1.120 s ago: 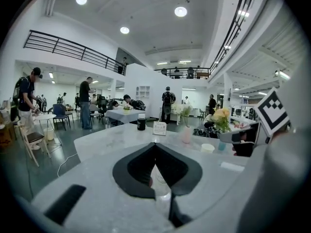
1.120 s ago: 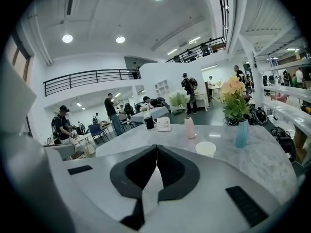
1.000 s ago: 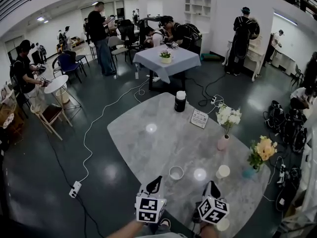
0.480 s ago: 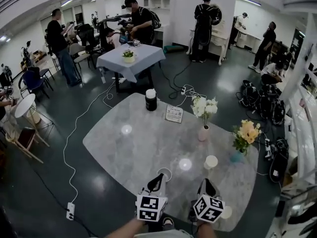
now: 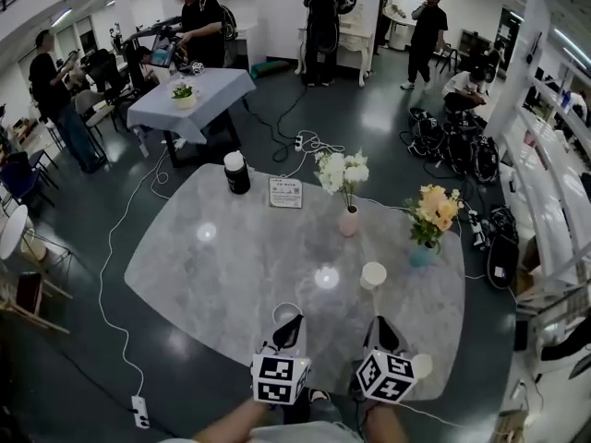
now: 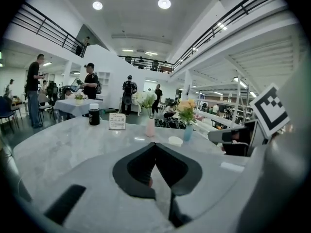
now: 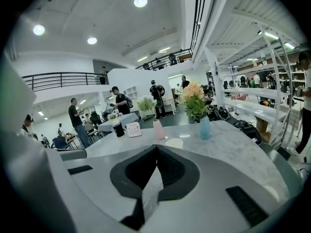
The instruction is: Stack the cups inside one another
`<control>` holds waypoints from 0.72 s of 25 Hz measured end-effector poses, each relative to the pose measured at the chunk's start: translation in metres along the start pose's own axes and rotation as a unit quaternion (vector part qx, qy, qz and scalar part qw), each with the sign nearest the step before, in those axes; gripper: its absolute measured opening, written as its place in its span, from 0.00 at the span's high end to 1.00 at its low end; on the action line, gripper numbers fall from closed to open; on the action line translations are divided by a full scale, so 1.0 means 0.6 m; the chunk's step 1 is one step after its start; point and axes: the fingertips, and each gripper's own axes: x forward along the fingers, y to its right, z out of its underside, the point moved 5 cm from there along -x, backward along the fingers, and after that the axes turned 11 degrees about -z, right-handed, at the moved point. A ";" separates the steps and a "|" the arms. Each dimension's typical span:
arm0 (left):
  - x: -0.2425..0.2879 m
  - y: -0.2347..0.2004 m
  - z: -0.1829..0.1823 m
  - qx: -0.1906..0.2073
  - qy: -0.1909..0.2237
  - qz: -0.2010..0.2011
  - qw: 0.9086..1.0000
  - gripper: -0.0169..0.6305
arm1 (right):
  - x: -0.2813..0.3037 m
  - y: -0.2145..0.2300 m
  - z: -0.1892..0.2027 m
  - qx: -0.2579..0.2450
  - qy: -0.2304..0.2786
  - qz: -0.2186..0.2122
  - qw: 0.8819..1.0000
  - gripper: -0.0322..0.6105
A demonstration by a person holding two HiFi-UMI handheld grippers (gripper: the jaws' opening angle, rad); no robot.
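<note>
Cups (image 5: 373,274) stand apart beyond the left tongs (image 5: 292,326) and right tongs (image 5: 382,326); both are closed and seemingly empty, so stacking looks unstarted.

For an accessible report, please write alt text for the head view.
The left gripper and right gripper, both shut and empty, point over a grey marble table. Three white cups stand apart: one at the left gripper's tip, one farther off, one beside the right gripper.
</note>
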 end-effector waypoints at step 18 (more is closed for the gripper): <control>0.081 0.074 0.034 0.004 -0.045 0.064 0.997 0.98 | 0.079 0.078 0.048 0.002 -0.019 0.011 1.000 0.86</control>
